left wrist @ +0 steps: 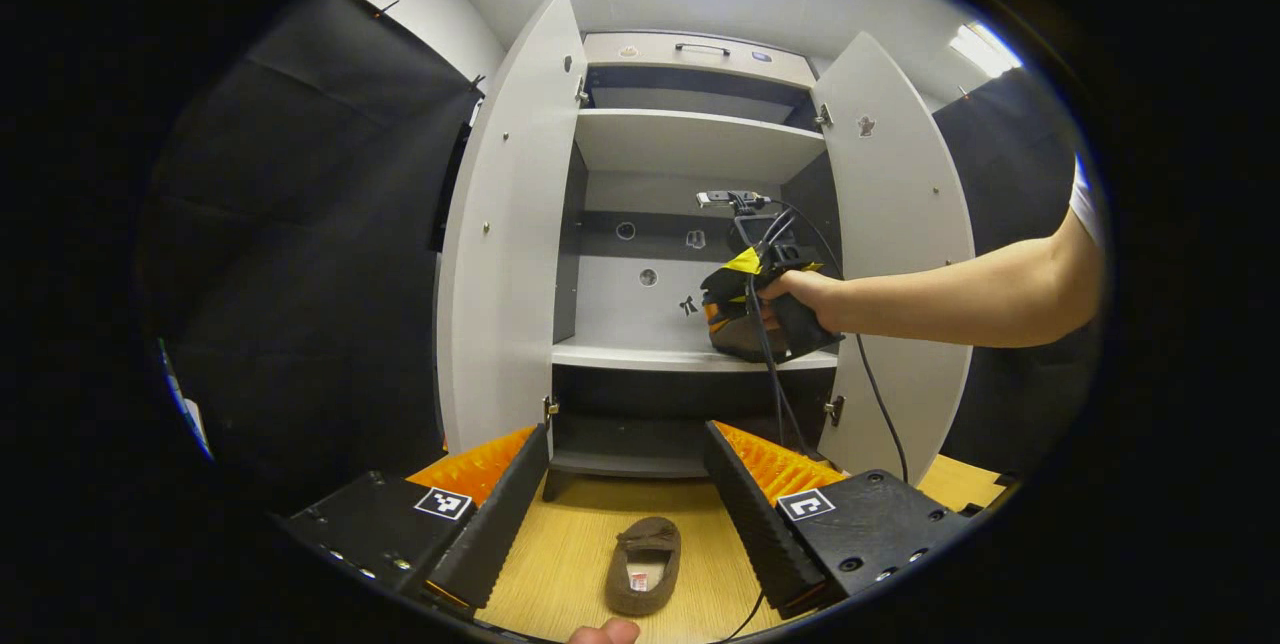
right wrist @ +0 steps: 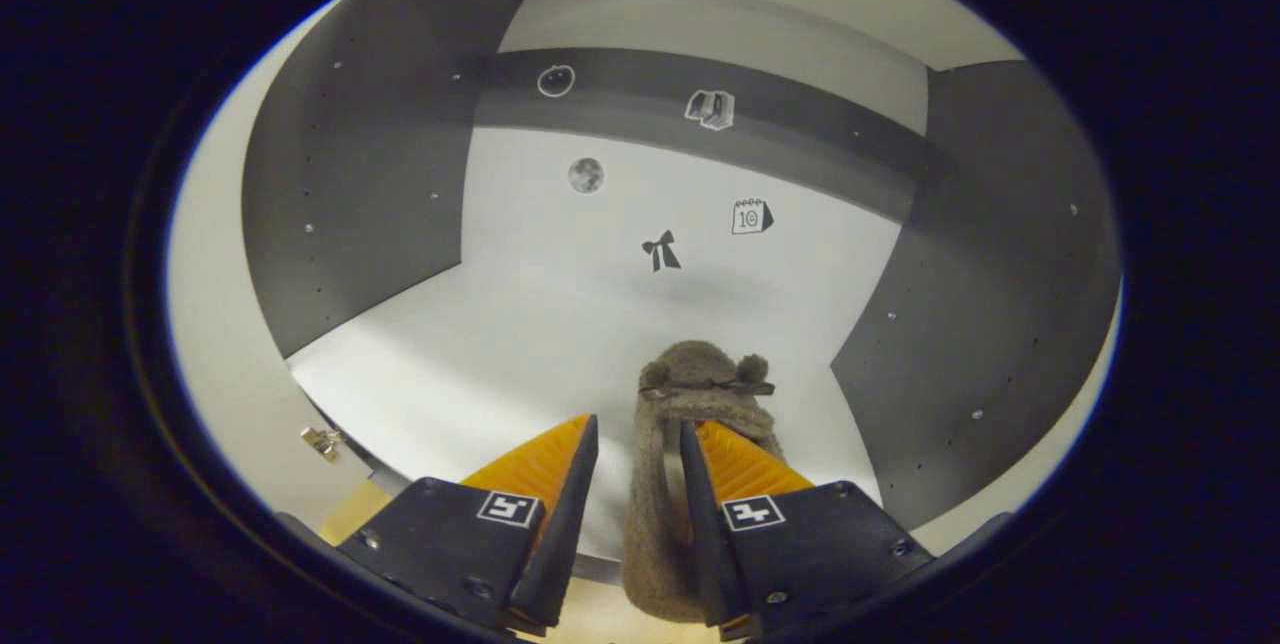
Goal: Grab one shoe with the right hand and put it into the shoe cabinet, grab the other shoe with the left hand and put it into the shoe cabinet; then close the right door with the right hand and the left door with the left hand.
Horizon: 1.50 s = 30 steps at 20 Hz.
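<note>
White shoe cabinet (left wrist: 690, 224) stands with its left door (left wrist: 510, 224) and right door (left wrist: 895, 254) swung wide on a wooden floor (left wrist: 570, 554). A person's arm (left wrist: 960, 289) reaches the right tool (left wrist: 760, 309) onto the middle shelf (left wrist: 640, 356). In the right gripper view that tool (right wrist: 633, 464) is spread, one finger inside a brown shoe (right wrist: 690, 404) resting on the shelf. The left tool (left wrist: 628, 484) hangs open above the other shoe (left wrist: 645, 564) on the floor.
</note>
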Each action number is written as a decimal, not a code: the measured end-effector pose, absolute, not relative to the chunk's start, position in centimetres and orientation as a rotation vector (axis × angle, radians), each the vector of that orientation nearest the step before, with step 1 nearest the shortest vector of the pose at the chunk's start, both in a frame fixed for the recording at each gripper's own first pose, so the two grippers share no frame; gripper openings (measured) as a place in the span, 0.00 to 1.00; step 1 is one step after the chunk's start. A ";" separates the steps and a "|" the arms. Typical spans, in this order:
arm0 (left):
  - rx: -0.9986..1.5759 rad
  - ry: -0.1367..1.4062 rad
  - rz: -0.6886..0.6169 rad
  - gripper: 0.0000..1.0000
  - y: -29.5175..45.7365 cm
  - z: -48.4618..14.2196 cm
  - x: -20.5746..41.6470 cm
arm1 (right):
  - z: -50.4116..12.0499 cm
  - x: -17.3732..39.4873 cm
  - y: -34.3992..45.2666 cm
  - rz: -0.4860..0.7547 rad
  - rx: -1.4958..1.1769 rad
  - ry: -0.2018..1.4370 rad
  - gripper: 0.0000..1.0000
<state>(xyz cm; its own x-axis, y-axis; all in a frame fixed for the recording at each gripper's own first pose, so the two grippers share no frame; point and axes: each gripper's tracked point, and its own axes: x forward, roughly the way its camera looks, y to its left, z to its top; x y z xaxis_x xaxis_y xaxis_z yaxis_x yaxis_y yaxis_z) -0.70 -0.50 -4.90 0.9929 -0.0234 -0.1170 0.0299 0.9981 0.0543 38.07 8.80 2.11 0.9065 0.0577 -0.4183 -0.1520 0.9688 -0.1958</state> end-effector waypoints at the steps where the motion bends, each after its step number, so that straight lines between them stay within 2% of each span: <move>1: 0.057 0.115 -0.032 0.95 -0.6 -4.7 -0.5 | 3.0 37.2 8.7 0.115 -0.221 0.400 0.54; 2: 0.058 0.114 -0.035 0.95 -0.7 -4.8 -0.6 | 3.9 36.4 8.6 0.121 -0.218 0.379 0.63; 3: 0.060 0.114 -0.037 0.95 -0.8 -4.7 -0.6 | 5.1 35.3 8.6 0.137 -0.218 0.351 0.60; 4: 0.061 0.113 -0.039 0.95 -0.9 -4.7 -0.5 | 6.1 34.2 8.6 0.147 -0.226 0.325 0.63; 5: 0.061 0.109 -0.038 0.95 -1.0 -4.6 -0.5 | 7.1 32.8 8.6 0.161 -0.231 0.297 0.70; 6: 0.058 0.105 -0.039 0.95 -1.1 -4.5 -0.6 | 8.2 31.4 8.7 0.174 -0.238 0.269 0.64; 7: 0.051 0.102 -0.042 0.95 -1.2 -4.5 -0.6 | 9.3 29.9 8.9 0.187 -0.245 0.232 0.65; 10: 0.041 0.105 -0.061 0.95 -1.7 -4.6 -0.5 | 11.5 25.6 9.3 0.214 -0.246 0.144 0.81; 11: 0.043 0.104 -0.066 0.95 -1.9 -4.5 -0.5 | 12.0 24.1 9.4 0.221 -0.224 0.123 0.76; 12: 0.044 0.102 -0.070 0.95 -2.0 -4.5 -0.5 | 12.4 22.7 9.5 0.231 -0.199 0.100 0.85; 13: 0.045 0.100 -0.074 0.95 -2.2 -4.4 -0.5 | 12.7 21.4 9.4 0.235 -0.177 0.077 0.82; 17: 0.045 0.100 -0.094 0.95 -3.0 -4.3 -0.8 | 11.8 16.6 8.5 0.228 -0.128 0.020 0.86; 25: 0.036 0.117 -0.127 0.95 -4.0 -4.6 -1.7 | 5.8 10.2 6.0 0.169 -0.031 -0.065 0.86; 30: 0.048 0.137 -0.121 0.95 -3.7 -5.1 -2.2 | 0.7 6.5 3.9 0.104 -0.008 -0.037 0.86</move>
<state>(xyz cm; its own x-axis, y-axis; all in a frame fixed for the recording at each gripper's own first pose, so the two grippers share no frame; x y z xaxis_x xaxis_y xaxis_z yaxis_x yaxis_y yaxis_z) -2.22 -3.71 -5.08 0.9832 -0.1175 -0.1394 0.1240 0.9915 0.0393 6.51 3.87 0.66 0.9940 0.1034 0.0361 -0.1032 0.9946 -0.0094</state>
